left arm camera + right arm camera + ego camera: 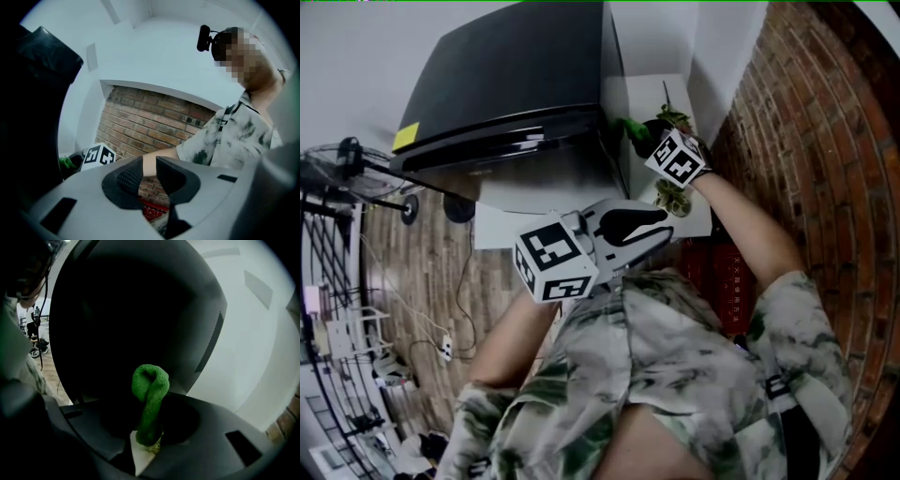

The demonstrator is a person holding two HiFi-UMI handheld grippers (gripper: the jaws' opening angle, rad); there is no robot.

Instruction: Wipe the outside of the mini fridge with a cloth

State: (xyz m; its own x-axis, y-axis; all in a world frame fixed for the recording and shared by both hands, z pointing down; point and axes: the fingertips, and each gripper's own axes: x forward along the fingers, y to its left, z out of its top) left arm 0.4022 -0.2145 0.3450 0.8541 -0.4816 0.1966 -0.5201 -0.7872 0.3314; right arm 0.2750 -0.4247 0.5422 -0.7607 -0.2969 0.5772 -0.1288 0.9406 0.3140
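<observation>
The black mini fridge (516,75) stands on a white cabinet (502,227) at the top of the head view. My right gripper (652,139) is at the fridge's right side, shut on a green cloth (631,127). In the right gripper view the rolled cloth (150,385) sticks up from between the jaws of the right gripper (149,434), close to the dark fridge wall (131,310); whether it touches is unclear. My left gripper (661,219) hangs in front of my chest, away from the fridge. The left gripper (147,171) holds nothing, with a narrow gap between its pads.
A brick wall (806,122) runs along the right. A leafy plant (675,195) sits on the white top beside the fridge, and a red crate (727,281) lies below it. A standing fan (337,164) and cables (441,347) are on the wood floor at left.
</observation>
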